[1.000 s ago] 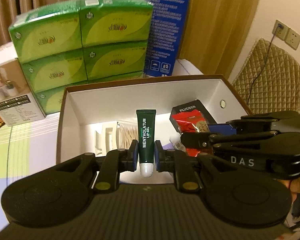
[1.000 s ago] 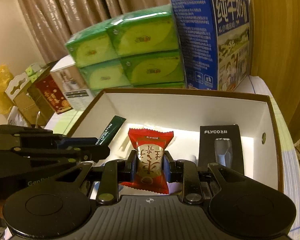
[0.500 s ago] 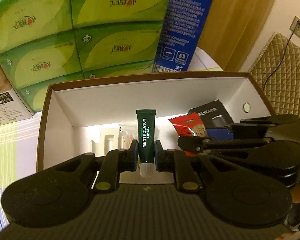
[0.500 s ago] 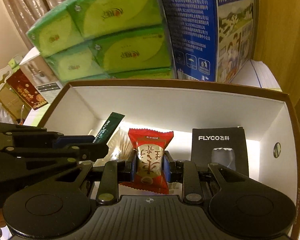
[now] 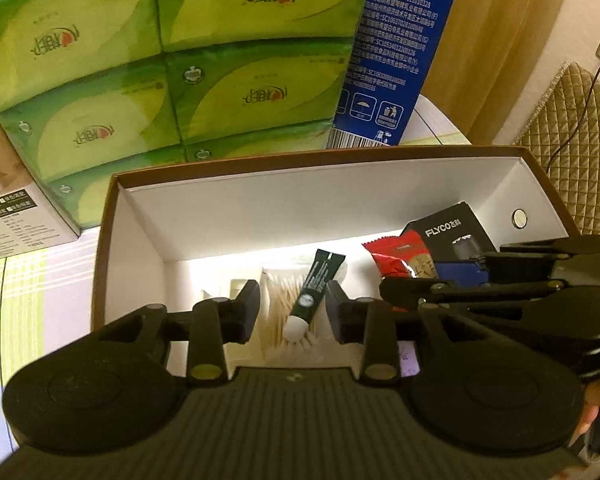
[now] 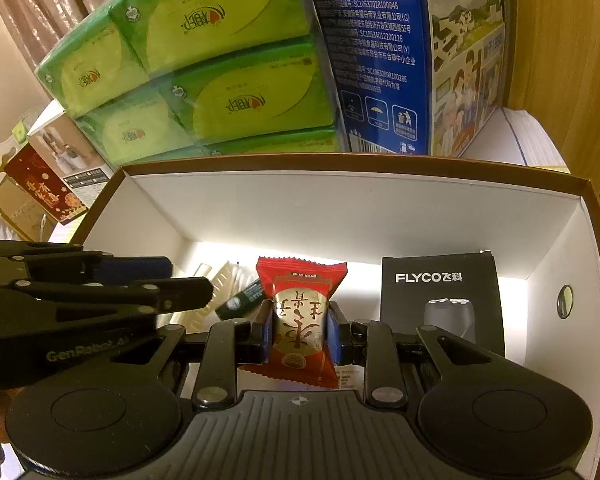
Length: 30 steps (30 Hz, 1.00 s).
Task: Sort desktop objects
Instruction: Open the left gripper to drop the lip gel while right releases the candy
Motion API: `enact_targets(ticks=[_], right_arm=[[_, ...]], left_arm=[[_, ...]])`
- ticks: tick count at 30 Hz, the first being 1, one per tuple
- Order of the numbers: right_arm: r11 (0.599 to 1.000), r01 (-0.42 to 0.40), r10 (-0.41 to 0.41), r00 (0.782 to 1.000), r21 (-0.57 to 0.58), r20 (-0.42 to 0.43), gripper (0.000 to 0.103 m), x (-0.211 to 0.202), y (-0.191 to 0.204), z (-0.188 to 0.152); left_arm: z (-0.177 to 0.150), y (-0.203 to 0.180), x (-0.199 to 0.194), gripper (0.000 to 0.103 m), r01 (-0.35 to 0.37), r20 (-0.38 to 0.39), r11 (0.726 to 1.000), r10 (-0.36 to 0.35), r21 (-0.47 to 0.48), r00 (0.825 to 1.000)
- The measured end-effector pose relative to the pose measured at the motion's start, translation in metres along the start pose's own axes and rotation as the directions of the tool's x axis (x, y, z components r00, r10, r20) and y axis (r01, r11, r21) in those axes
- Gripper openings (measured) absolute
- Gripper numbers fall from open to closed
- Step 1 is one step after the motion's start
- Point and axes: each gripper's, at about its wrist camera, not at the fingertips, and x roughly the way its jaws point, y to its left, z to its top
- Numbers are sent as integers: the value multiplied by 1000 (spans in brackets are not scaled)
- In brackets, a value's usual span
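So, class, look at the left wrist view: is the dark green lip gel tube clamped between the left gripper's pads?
No: the left gripper stands open, and the dark green lip gel tube lies loose on the cotton swabs.

In the left wrist view, the right gripper (image 5: pixel 404 286) covers the lower half of the red snack packet (image 5: pixel 396 258) and the bottom of the black FLYCO box (image 5: pixel 454 232). The pack of green tissue boxes (image 5: pixel 172 60) and the blue milk carton (image 5: pixel 396 40) run off the top edge. At lower centre the cotton swabs (image 5: pixel 278 308) are washed out by glare. In the right wrist view, the left gripper (image 6: pixel 180 292) hides most of the green lip gel tube (image 6: pixel 244 298), and the small print on the carton's side is perhaps too fine to read.
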Motion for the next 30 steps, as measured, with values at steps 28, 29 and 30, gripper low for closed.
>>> enact_targets(ticks=[28,29,30], right_arm=[[998,-21,40,954,-67,298,101,-142,13,-59],[997,-13,34,953,-72,300,101,-148,15,-64],[997,-8,31,954,-77,299,101,-154,16,-69]], left_arm=[[-60,-25,-121,89,-113,170,993,109,14,979],[-64,-27,-126,91,-118,174,993,115,6,978],[-68,-28,-132,92,-122,176,993,121,-7,977]])
